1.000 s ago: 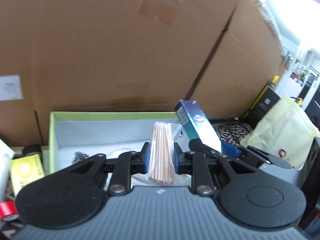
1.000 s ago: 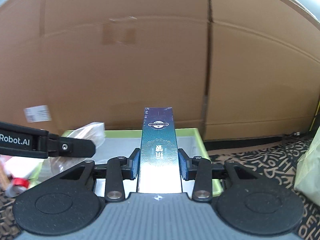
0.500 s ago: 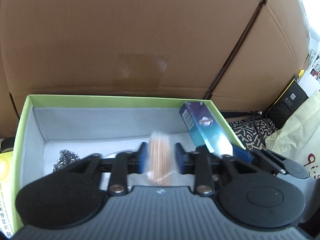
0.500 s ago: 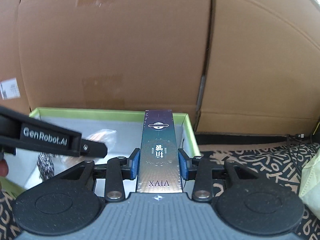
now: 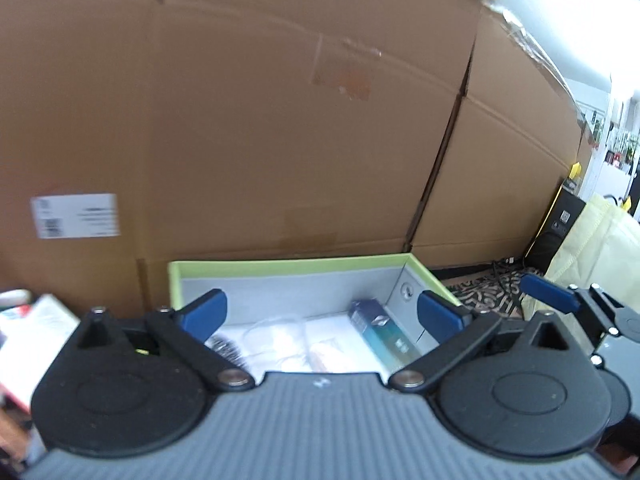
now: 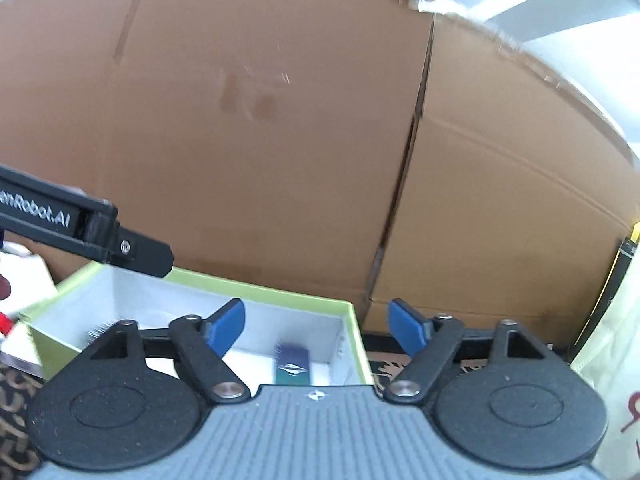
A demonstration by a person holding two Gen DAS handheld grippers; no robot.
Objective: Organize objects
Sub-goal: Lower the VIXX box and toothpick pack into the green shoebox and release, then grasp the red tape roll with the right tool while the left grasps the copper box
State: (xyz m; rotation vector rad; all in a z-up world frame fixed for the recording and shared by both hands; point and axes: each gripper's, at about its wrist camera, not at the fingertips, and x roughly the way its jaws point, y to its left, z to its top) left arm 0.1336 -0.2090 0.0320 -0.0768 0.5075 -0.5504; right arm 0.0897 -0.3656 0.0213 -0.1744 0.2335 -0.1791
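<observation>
The blue carton (image 5: 380,334) is seen lying flat inside the green-rimmed box (image 5: 288,267), along its right wall, near the far right corner; in the right wrist view the same carton (image 6: 293,364) is seen end-on on the white floor of the box (image 6: 260,294), below and between the fingers, touched by neither; a clear plastic packet with pale sticks (image 5: 316,346) is seen lying just left of the carton, blurred, contents not clearly readable; a dark bristly item (image 5: 226,346) is seen at the left of the box floor, partly hidden behind the left finger; what it is cannot be told.

Left gripper (image 5: 320,312) is held over the near edge of the box; its blue fingers (image 5: 204,314) are spread wide and opening, nothing between them but the view into the box; right gripper (image 6: 318,326) is held over the right end of the box, fingers (image 6: 226,326) apart and opening, nothing clamped; one right finger (image 5: 550,294) is also caught at the right edge of the left wrist view; a black arm of the left gripper is seen at the left of the right wrist view.

Large cardboard sheets (image 5: 280,120) are stood behind the box as a backdrop; a white label (image 5: 76,216) is stuck on the left sheet; a pale yellow bag (image 5: 600,248) is seen at far right; a patterned dark surface (image 6: 16,396) is seen under and beside the box.
</observation>
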